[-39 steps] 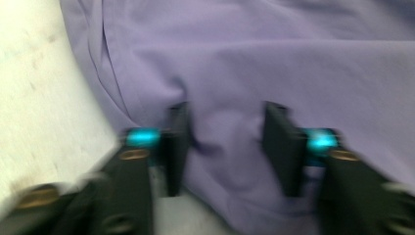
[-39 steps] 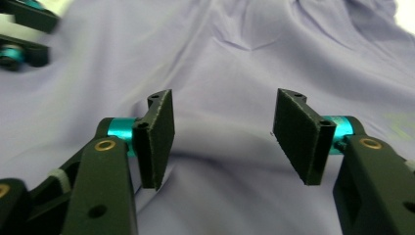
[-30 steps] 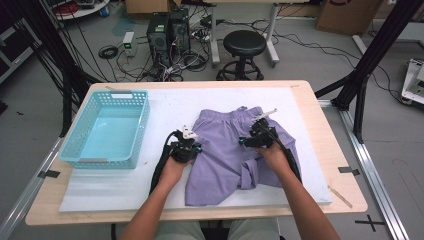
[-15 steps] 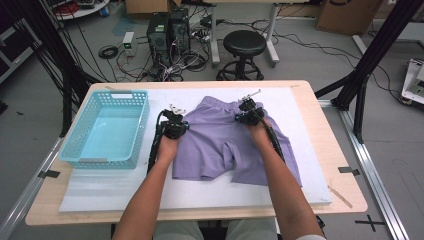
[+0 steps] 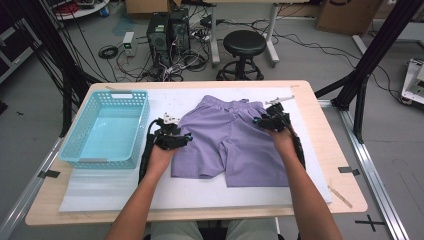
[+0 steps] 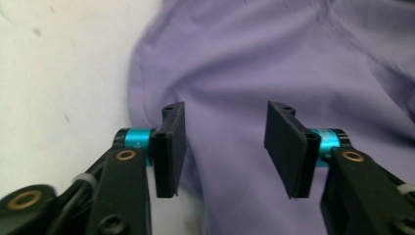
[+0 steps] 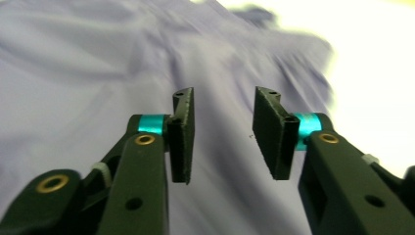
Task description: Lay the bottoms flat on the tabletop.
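Purple shorts (image 5: 225,142) lie spread flat on the white mat (image 5: 125,187), waistband at the far side and legs toward the person. My left gripper (image 5: 172,129) sits at the shorts' left edge. Its jaws have just been opening and stand apart over the cloth (image 6: 254,58), with nothing pinched; my left gripper (image 6: 225,147) hovers where purple fabric meets the mat. My right gripper (image 5: 270,117) is over the right side near the waistband. It has also just been opening, and my right gripper (image 7: 222,139) shows only blurred purple cloth (image 7: 98,63) beneath the gap.
A light blue plastic basket (image 5: 120,94) stands on the table's left part, close beside the left hand. The wooden table's right edge (image 5: 327,135) lies beyond the mat. A black stool (image 5: 245,45) and computer towers (image 5: 167,30) stand on the floor behind.
The crumpled shorts were drawn out toward the far side and now lie flat. Both grippers, shut on the cloth half a second ago, have let go and opened; the right hand shifted outward.
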The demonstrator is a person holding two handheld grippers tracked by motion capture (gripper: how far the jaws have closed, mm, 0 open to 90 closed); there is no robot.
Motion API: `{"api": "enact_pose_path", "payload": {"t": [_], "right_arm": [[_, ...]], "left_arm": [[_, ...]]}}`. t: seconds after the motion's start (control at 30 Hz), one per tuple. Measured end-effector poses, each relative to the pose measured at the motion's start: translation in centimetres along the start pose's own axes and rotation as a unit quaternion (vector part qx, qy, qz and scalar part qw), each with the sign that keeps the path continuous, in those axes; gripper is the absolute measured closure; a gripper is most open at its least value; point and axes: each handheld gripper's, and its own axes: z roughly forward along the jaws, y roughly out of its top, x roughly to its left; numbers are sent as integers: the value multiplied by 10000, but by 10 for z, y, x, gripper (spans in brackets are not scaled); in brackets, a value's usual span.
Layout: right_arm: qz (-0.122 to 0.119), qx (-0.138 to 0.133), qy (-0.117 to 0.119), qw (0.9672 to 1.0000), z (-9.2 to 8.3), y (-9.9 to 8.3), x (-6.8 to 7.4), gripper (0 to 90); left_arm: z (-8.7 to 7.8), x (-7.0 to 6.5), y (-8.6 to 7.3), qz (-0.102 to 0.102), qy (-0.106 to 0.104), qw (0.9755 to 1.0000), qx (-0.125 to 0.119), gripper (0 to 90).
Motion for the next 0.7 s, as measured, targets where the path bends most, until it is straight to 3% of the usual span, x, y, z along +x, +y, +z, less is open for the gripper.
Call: {"api": "enact_pose_path", "payload": {"t": [0.03,0.2,0.23,0.27,0.3,0.33,0.37,0.4,0.43,0.47,0.5,0.53,0.63,0.7], "right_arm": [[0,0,0,10000,0,0,0,576],[205,363,-275,9988,-10,-44,-29,507],[221,452,-291,9983,-10,-49,-32,541],[98,326,-355,9988,-11,-53,-32,640],[98,326,-355,9988,-11,-53,-32,640],[-23,338,-454,9984,-14,-53,-34,863],[-72,365,-606,9975,-15,-53,-35,871],[-33,357,-807,9961,-15,-53,-38,874],[-33,357,-807,9961,-15,-53,-38,874],[199,328,-1110,9931,-16,-54,-45,872],[199,328,-1110,9931,-16,-54,-45,872],[354,262,-1108,9929,-16,-55,-51,828],[361,157,-1097,9932,-19,-55,-49,709],[345,87,-1035,9940,-22,-55,-48,687]], "left_arm": [[-2,-2,-4,55,-26,10000,-26,487],[-5,-3,-21,-31,-68,9999,75,488],[-5,-3,-21,-31,-68,9999,75,489],[-4,-3,-23,-69,-58,9999,105,489],[-3,-2,-24,-55,-49,9999,133,489],[-1,-2,-24,-64,-28,9999,158,489],[0,-2,-24,-102,-12,9998,141,489],[1,-3,-24,-116,-22,9999,117,489],[1,-3,-24,-116,-22,9999,117,489],[0,-5,-23,-101,-70,9999,70,489],[0,-5,-23,-101,-70,9999,70,489],[-1,-7,-22,-59,-116,9999,31,488],[-3,-7,-22,-21,-207,9998,15,483],[-4,-8,-22,-29,-230,9997,9,483]]}}
